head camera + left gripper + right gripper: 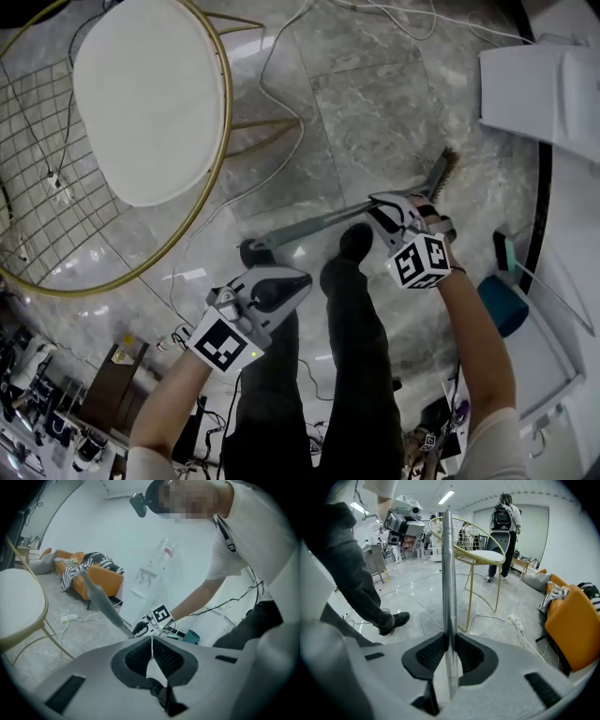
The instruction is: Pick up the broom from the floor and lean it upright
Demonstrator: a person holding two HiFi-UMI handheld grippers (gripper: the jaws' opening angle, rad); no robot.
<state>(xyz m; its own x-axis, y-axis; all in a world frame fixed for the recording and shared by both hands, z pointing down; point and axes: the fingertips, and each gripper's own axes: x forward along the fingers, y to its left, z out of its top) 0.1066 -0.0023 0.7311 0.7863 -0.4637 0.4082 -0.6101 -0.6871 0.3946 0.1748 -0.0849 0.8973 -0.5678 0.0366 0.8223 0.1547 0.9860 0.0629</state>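
Note:
The broom (pixel 314 226) hangs off the marble floor, with its metal handle slanting across the head view and its bristle head (pixel 443 172) at the upper right. My right gripper (pixel 380 208) is shut on the handle near the head end. In the right gripper view the handle (pixel 447 573) runs straight up between the pads (pixel 440 644). My left gripper (pixel 302 279) sits lower left, just below the handle's free end and apart from it. Its jaws (pixel 151 641) are shut with nothing visible between them. In the left gripper view the broom (pixel 101 599) stretches away from the right gripper's marker cube (pixel 161 614).
A gold wire chair (pixel 220 141) with a white seat stands at upper left. Cables (pixel 281 56) trail over the floor. A white cabinet (pixel 539 84) and a teal cup (pixel 503 305) are at right. My dark-trousered legs (pixel 352 309) stand under the broom. An orange sofa (pixel 572 620) and a standing person (pixel 505 517) are farther off.

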